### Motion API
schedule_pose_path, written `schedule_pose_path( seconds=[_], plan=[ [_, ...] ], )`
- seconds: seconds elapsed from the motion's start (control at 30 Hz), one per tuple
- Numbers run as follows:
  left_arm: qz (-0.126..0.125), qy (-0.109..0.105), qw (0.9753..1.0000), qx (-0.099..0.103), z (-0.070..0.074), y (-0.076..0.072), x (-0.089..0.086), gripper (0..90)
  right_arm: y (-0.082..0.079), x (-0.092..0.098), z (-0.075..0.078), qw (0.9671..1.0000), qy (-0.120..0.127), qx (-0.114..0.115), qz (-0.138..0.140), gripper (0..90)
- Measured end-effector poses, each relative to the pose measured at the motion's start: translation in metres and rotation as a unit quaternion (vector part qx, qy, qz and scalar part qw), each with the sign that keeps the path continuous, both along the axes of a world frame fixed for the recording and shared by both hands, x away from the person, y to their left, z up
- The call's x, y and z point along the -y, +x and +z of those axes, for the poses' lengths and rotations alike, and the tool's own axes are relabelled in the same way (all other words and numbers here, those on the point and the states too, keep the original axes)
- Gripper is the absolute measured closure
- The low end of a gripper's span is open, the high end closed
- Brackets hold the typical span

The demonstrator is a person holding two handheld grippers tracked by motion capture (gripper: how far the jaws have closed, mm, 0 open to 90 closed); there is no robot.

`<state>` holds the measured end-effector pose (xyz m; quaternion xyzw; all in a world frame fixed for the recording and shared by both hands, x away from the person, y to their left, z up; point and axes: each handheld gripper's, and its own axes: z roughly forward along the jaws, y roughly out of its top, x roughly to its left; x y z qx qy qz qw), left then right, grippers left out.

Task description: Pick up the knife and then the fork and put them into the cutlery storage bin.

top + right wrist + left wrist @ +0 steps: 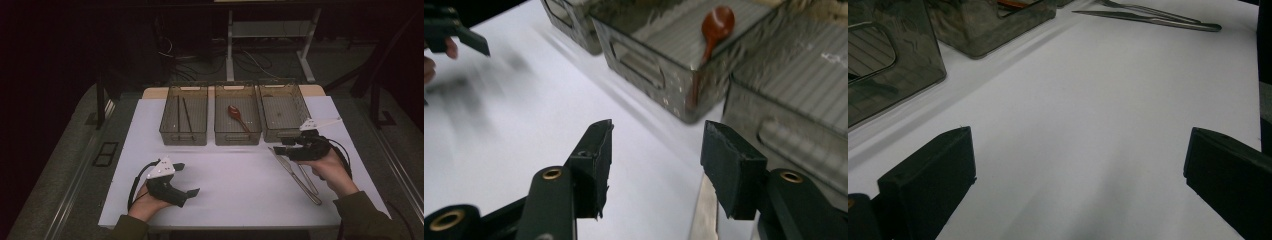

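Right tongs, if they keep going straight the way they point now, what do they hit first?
Probably the middle bin holding the red spoon; the open right tongs aim at its near wall across bare white table, though depth is unclear.

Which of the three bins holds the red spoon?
The middle bin holds the red spoon. The left bin holds chopsticks; the right bin looks empty.

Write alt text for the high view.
Over a white table, a person's right gripper hovers open above a metal knife and fork; the left gripper rests open. Behind stand three clear bins, holding chopsticks, a red spoon, nothing.
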<state>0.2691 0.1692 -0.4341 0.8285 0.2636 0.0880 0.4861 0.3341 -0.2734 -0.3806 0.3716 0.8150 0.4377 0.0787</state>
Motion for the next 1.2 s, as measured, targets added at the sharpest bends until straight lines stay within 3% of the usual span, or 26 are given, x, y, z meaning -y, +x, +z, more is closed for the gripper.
schedule_pose_path(
  seconds=[0.27, 0.6, 1.07, 1.2],
  plan=[
    [0.002, 0.004, 1.0000, 0.002, 0.001, -0.002, 0.001, 0.0, -0.010, 0.018, -0.013, 0.9996, 0.006, -0.029, -0.003, 48.8],
    [0.004, 0.002, 1.0000, 0.002, 0.001, -0.002, 0.000, 0.0, -0.019, 0.038, -0.024, 0.9988, -0.006, -0.034, -0.036, 44.1],
    [0.005, 0.004, 1.0000, -0.001, 0.000, -0.002, -0.001, 0.0, -0.015, 0.058, -0.036, 0.9929, -0.022, -0.076, -0.088, 44.7],
    [0.005, 0.002, 1.0000, -0.001, 0.000, -0.001, -0.001, 0.0, -0.012, 0.059, -0.037, 0.9918, -0.038, -0.076, -0.095, 47.6]
  ],
)
